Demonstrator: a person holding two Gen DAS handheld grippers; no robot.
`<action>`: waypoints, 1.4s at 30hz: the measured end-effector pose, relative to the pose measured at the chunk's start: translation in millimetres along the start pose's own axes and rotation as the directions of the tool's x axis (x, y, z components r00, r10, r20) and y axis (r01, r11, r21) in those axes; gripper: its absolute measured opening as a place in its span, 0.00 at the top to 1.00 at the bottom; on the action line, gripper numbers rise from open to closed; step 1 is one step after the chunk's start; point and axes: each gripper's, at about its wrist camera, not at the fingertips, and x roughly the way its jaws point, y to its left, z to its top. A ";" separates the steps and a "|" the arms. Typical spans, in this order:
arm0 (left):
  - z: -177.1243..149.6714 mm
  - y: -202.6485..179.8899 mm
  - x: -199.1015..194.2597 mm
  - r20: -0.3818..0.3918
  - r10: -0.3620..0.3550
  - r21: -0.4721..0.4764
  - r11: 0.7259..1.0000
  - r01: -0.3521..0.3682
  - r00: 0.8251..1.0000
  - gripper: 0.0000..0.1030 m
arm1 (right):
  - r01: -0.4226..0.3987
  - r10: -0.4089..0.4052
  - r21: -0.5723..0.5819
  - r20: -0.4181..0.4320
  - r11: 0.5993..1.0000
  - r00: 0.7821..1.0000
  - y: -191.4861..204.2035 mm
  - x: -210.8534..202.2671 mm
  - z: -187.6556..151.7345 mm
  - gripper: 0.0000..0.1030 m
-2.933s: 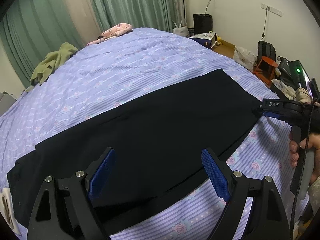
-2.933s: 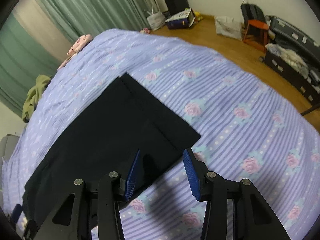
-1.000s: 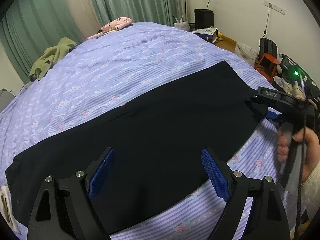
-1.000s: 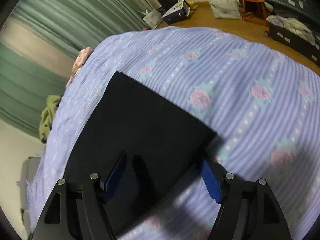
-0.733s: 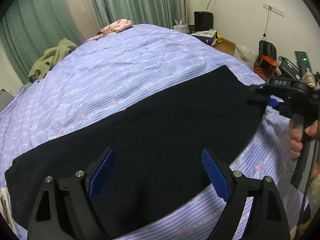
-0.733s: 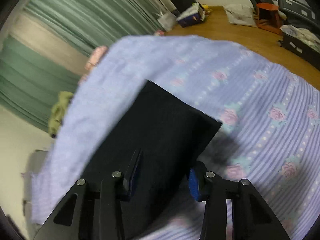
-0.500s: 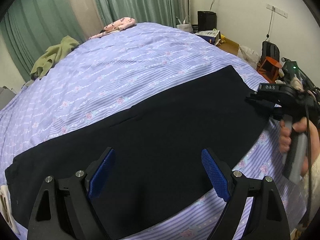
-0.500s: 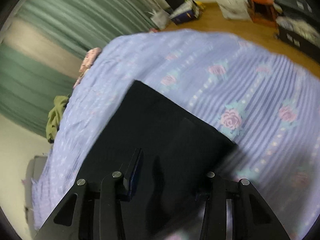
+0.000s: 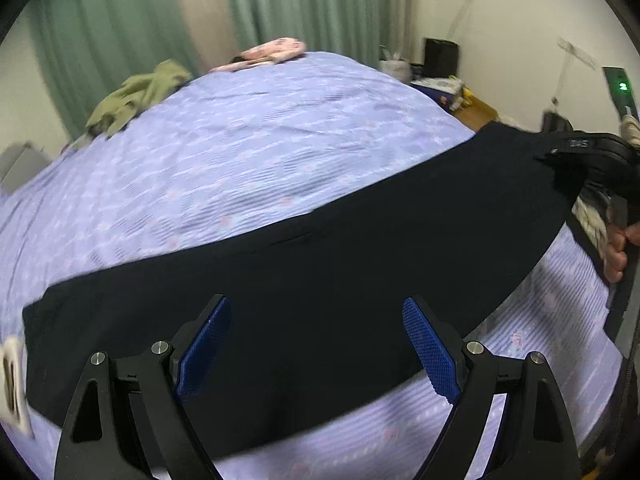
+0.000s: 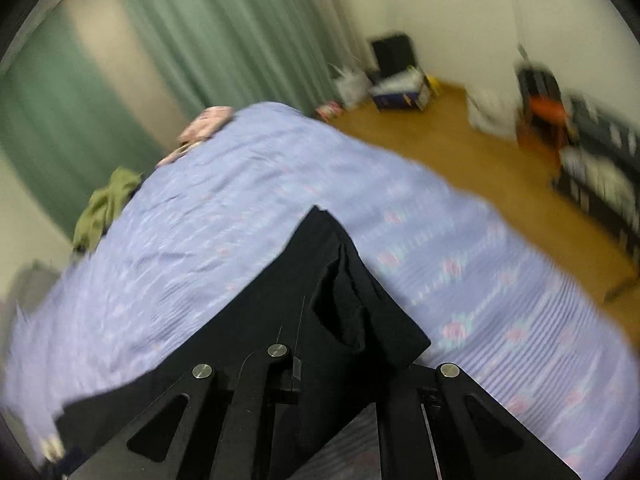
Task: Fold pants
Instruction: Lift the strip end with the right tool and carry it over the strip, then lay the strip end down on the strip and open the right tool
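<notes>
the right gripper (image 10: 336, 364) is clamped on the hem end of the black pants (image 9: 320, 280), its jaws pressed together with the cloth bunched up just ahead of them and lifted clear of the bed (image 9: 240, 152). the left gripper (image 9: 316, 344) hangs with its blue pads (image 9: 430, 346) wide apart and nothing between them; below and ahead of it lies the middle stretch of the pants, flat on the striped sheet, with the waist end off to its left. from the left gripper's view the raised end sits far to its right, where a hand (image 9: 618, 248) holds the other tool. the likely trouble from here: the right grip may catch only one layer or a thin edge, so the cloth could slide out as the end is carried over. with nothing pinning the middle, the whole garment may drag across the sheet instead of creasing, leaving a crooked fold. the loose flap hanging ahead of the right jaws could also tuck under and wrinkle.
</notes>
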 end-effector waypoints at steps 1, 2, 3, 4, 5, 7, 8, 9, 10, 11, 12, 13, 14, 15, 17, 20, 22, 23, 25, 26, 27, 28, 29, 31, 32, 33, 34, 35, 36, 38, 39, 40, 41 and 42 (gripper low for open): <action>-0.9 8.5 -9.0 0.002 0.008 -0.022 1.000 -0.008 1.000 0.15 | -0.004 0.005 -0.042 0.012 0.999 1.000 12.1 -10.2 5.4 0.90; -1.7 20.5 -22.4 0.001 0.018 -0.058 0.998 -0.018 1.000 0.15 | -0.007 0.008 -0.069 0.015 0.998 1.000 19.6 -17.7 9.3 0.90; -1.4 28.6 -31.3 -0.001 0.020 -0.085 0.996 -0.020 1.000 0.15 | -0.017 0.019 -0.097 0.019 0.995 1.000 28.5 -28.0 14.8 0.90; -2.6 40.8 -44.3 -0.001 0.017 -0.128 0.992 -0.017 1.000 0.15 | -0.032 0.036 -0.125 0.028 0.992 0.999 39.6 -37.8 20.2 0.90; -3.9 53.9 -59.5 -0.002 0.016 -0.173 0.985 -0.016 1.000 0.15 | -0.036 0.042 -0.149 0.034 0.988 0.999 48.9 -44.4 23.4 0.90; -7.0 71.3 -82.7 0.005 0.021 -0.223 0.975 -0.020 1.000 0.15 | -0.039 0.053 -0.219 0.056 0.975 0.997 74.1 -62.8 27.7 0.90; -9.5 80.6 -98.5 0.014 0.032 -0.247 0.969 -0.027 0.999 0.15 | -0.040 0.060 -0.263 0.069 0.964 0.996 87.9 -71.7 30.1 0.90; -11.5 86.7 -110.3 0.026 0.042 -0.258 0.966 -0.034 0.999 0.15 | -0.038 0.067 -0.309 0.082 0.950 0.994 103.0 -81.5 30.5 0.90; -13.6 91.9 -123.0 0.035 0.060 -0.260 0.964 -0.049 0.998 0.15 | -0.037 0.073 -0.345 0.093 0.938 0.993 115.6 -88.5 30.3 0.90; -14.5 95.2 -130.2 0.039 0.073 -0.258 0.964 -0.060 0.997 0.15 | -0.037 0.080 -0.380 0.099 0.924 0.992 129.3 -95.0 30.1 0.90; -17.4 99.7 -142.2 0.046 0.092 -0.250 0.965 -0.077 0.995 0.15 | -0.043 0.093 -0.413 0.102 0.910 0.990 143.8 -100.9 29.6 0.90; -19.1 103.6 -149.6 0.049 0.106 -0.241 0.966 -0.091 0.993 0.15 | -0.047 0.106 -0.447 0.108 0.893 0.988 159.6 -106.5 27.5 0.90; -21.5 108.6 -157.3 0.050 0.128 -0.232 0.966 -0.113 0.990 0.15 | -0.048 0.114 -0.474 0.113 0.879 0.987 172.5 -110.3 25.0 0.90; -24.1 113.7 -163.3 0.049 0.146 -0.227 0.965 -0.131 0.988 0.15 | -0.051 0.121 -0.492 0.111 0.869 0.986 183.1 -113.5 22.8 0.90; -31.2 125.7 -175.2 0.046 0.171 -0.237 0.959 -0.156 0.984 0.15 | -0.074 0.143 -0.529 0.090 0.846 0.986 207.3 -115.5 13.5 0.90; -44.8 148.1 -187.0 0.035 0.204 -0.270 0.944 -0.188 0.978 0.14 | -0.089 0.150 -0.580 0.058 0.810 0.987 238.3 -111.2 -4.9 0.90; -53.4 163.0 -189.7 0.021 0.220 -0.289 0.935 -0.204 0.975 0.14 | -0.098 0.146 -0.609 0.029 0.787 0.989 257.0 -103.2 -21.8 0.90; -57.3 171.1 -189.6 0.014 0.224 -0.298 0.931 -0.209 0.975 0.14 | -0.111 0.149 -0.618 0.010 0.779 0.989 269.0 -97.9 -32.1 0.90; -67.9 189.0 -187.5 -0.001 0.228 -0.324 0.921 -0.216 0.974 0.13 | -0.128 0.151 -0.628 -0.016 0.767 0.988 285.7 -91.8 -49.6 0.90; -73.0 200.0 -183.2 -0.009 0.223 -0.336 0.917 -0.213 0.975 0.13 | -0.134 0.152 -0.632 -0.026 0.763 0.988 293.7 -89.7 -57.6 0.90; -77.5 209.0 -178.6 -0.014 0.214 -0.345 0.916 -0.206 0.977 0.13 | -0.139 0.147 -0.638 -0.041 0.757 0.988 304.5 -85.0 -68.0 0.90; -80.5 217.2 -172.4 -0.020 0.204 -0.351 0.915 -0.198 0.979 0.13 | -0.144 0.143 -0.641 -0.054 0.754 0.988 312.1 -80.5 -76.8 0.90; -82.2 224.4 -164.7 -0.029 0.194 -0.354 0.915 -0.192 0.981 0.13 | -0.152 0.141 -0.646 -0.069 0.748 0.988 320.5 -75.3 -86.5 0.90; -85.3 240.5 -147.6 -0.058 0.182 -0.356 0.915 -0.191 0.982 0.13 | -0.160 0.126 -0.660 -0.100 0.734 0.987 336.5 -62.6 -107.8 0.90; -87.0 250.1 -139.1 -0.072 0.182 -0.359 0.913 -0.196 0.981 0.13 | -0.164 0.115 -0.670 -0.116 0.724 0.987 345.1 -54.9 -119.7 0.90; -89.1 254.9 -134.8 -0.076 0.179 -0.361 0.912 -0.195 0.981 0.13 | -0.167 0.099 -0.679 -0.138 0.715 0.985 353.2 -45.8 -132.4 0.90; -90.3 261.8 -128.5 -0.081 0.172 -0.364 0.912 -0.190 0.982 0.13 | -0.175 0.084 -0.686 -0.165 0.706 0.983 361.0 -36.1 -146.1 0.90; -91.7 268.0 -122.3 -0.087 0.164 -0.364 0.913 -0.185 0.983 0.13 | -0.180 0.072 -0.691 -0.183 0.700 0.981 366.5 -28.0 -156.4 0.90; -93.1 275.6 -114.1 -0.098 0.160 -0.362 0.914 -0.185 0.982 0.13 | -0.190 0.058 -0.695 -0.209 0.693 0.976 372.9 -17.7 -170.2 0.90; -94.8 287.3 -102.8 -0.119 0.157 -0.361 0.913 -0.190 0.980 0.13 | -0.212 0.034 -0.696 -0.260 0.686 0.965 384.3 -0.6 -194.5 0.90; -96.2 293.6 -96.7 -0.129 0.153 -0.366 0.911 -0.190 0.980 0.13 | -0.221 0.021 -0.694 -0.285 0.685 0.958 387.6 7.6 -205.7 0.90; -97.7 299.6 -90.9 -0.141 0.148 -0.373 0.908 -0.191 0.979 0.13 | -0.234 0.012 -0.688 -0.311 0.687 0.950 390.4 14.5 -217.3 0.90; -98.7 305.9 -85.0 -0.153 0.139 -0.384 0.904 -0.188 0.978 0.13 | -0.239 0.004 -0.683 -0.326 0.690 0.945 392.0 18.2 -224.3 0.90; -99.2 310.0 -82.1 -0.158 0.133 -0.392 0.901 -0.186 0.978 0.13 | -0.246 -0.002 -0.678 -0.342 0.692 0.940 393.2 21.8 -232.6 0.90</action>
